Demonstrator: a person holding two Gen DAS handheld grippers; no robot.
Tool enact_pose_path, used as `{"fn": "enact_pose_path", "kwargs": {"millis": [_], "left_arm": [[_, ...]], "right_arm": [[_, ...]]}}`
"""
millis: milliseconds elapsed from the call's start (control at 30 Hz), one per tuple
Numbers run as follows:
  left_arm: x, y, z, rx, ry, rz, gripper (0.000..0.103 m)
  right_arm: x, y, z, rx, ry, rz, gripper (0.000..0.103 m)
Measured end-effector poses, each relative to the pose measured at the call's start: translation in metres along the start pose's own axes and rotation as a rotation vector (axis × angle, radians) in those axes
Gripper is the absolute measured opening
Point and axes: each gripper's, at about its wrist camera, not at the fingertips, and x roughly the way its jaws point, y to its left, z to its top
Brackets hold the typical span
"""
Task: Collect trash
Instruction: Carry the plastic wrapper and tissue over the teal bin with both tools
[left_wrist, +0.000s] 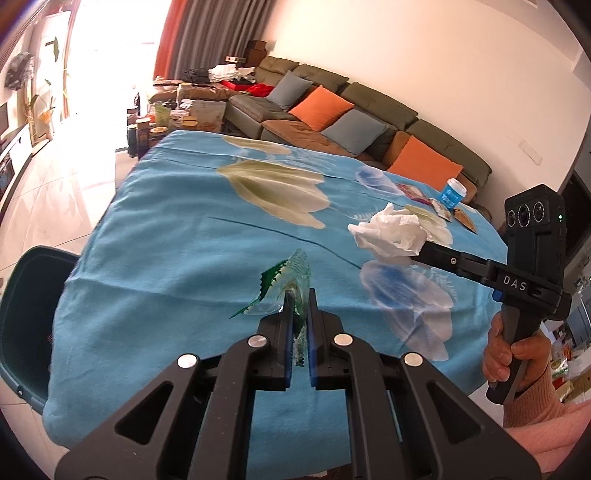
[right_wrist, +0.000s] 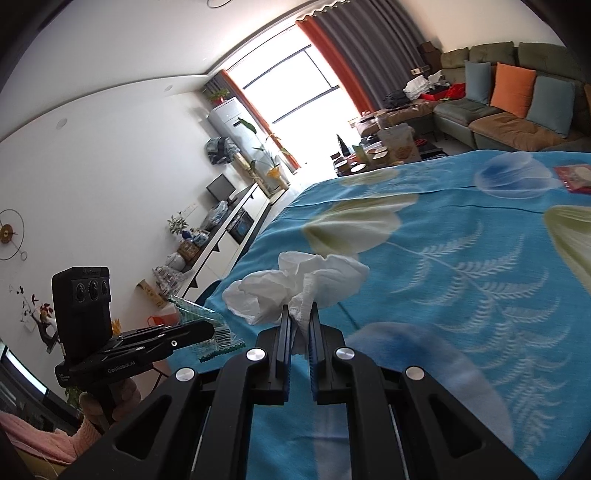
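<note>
Tissue (right_wrist: 295, 284), crumpled and white, is pinched in the right hand-held gripper (right_wrist: 298, 317) above the blue floral worktop (right_wrist: 461, 266). Clear green-edged plastic wrapper (left_wrist: 288, 280) is clamped in the left hand-held gripper (left_wrist: 298, 306). Beyond the right one, a blue cup (left_wrist: 453, 192) and packets (left_wrist: 413, 192) are seen.

The table's blue floral cloth (left_wrist: 177, 236) looks soft, matt woven fabric. The crumpled tissue (right_wrist: 295, 284) is thin white paper, creased. The green-edged wrapper (left_wrist: 291, 277) is clear glossy plastic film. Both grippers are matt black plastic with shiny metal rivets (left_wrist: 257, 340).
</note>
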Motion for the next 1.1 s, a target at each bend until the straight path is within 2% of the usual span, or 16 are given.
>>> {"fn": "enact_pose_path", "kwargs": {"millis": [400, 1100], "left_arm": [[-0.024, 0.029, -0.009, -0.031, -0.013, 0.069, 0.006], [-0.047, 0.053, -0.013, -0.063, -0.039, 0.129, 0.006]], "right_arm": [[0.03, 0.023, 0.004, -0.035, 0.046, 0.052, 0.007], [0.072, 0.055, 0.007, -0.092, 0.106, 0.127, 0.007]]}}
